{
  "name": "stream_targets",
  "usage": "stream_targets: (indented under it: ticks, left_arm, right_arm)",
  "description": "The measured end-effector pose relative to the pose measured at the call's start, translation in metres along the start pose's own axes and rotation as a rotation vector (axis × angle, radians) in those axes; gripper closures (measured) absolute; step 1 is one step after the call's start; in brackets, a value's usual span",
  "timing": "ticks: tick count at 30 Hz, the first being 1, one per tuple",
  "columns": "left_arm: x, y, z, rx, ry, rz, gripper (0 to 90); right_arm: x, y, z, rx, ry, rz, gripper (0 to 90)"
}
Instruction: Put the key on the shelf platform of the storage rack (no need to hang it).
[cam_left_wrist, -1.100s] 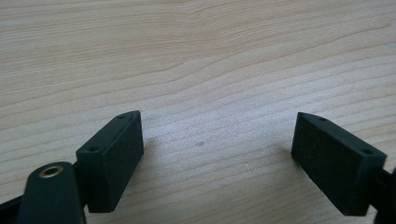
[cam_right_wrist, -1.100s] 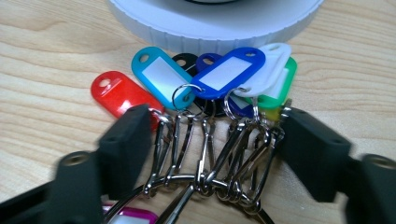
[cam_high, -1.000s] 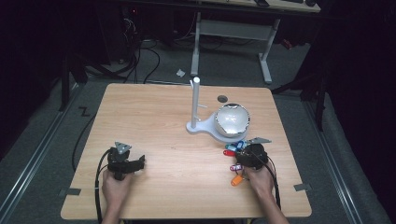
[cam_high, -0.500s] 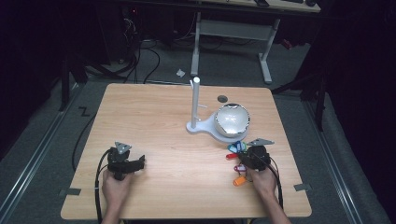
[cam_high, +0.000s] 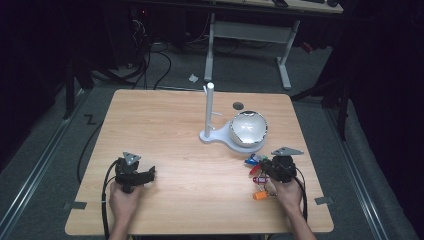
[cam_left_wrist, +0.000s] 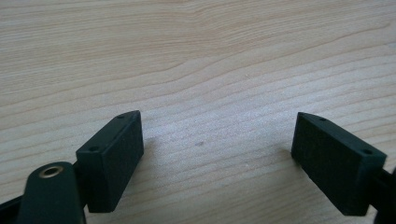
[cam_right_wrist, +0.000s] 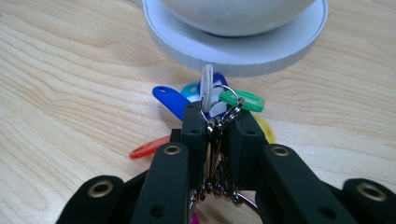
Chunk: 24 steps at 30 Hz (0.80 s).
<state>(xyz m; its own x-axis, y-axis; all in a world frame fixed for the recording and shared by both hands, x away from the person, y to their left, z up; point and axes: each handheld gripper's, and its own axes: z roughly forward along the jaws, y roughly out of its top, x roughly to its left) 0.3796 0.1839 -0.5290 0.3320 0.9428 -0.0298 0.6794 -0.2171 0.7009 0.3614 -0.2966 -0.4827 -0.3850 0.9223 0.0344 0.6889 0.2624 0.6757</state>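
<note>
High view: the right claw (cam_high: 265, 169), clamped on a bunch of key tags (cam_right_wrist: 219, 105) near the white stand (cam_high: 216, 136), and the left claw (cam_high: 148, 174), jaws apart, rest low on the bench (cam_high: 165, 115).

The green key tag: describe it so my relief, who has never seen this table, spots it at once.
Start at the white bowl on its round white stand base, right of the table's middle. Just in front of it, the right hand-held gripper pinches a bunch of metal rings with coloured tags. The green key tag sits uppermost on the ring, above the blue and red ones.
</note>
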Motion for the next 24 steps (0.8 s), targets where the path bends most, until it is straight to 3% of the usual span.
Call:
stream_targets:
  ticks: [7,24]
  left_arm:
    - [0.0,0.0,0.0,0.0,0.0,0.0,17.2]
    - [0.0,0.0,0.0,0.0,0.0,0.0,17.1]
  right_arm:
    - [-0.004,0.009,-0.024,-0.052,0.016,-0.001,81.3]
    - [-0.009,0.029,-0.062,-0.112,0.039,-0.026,81.5]
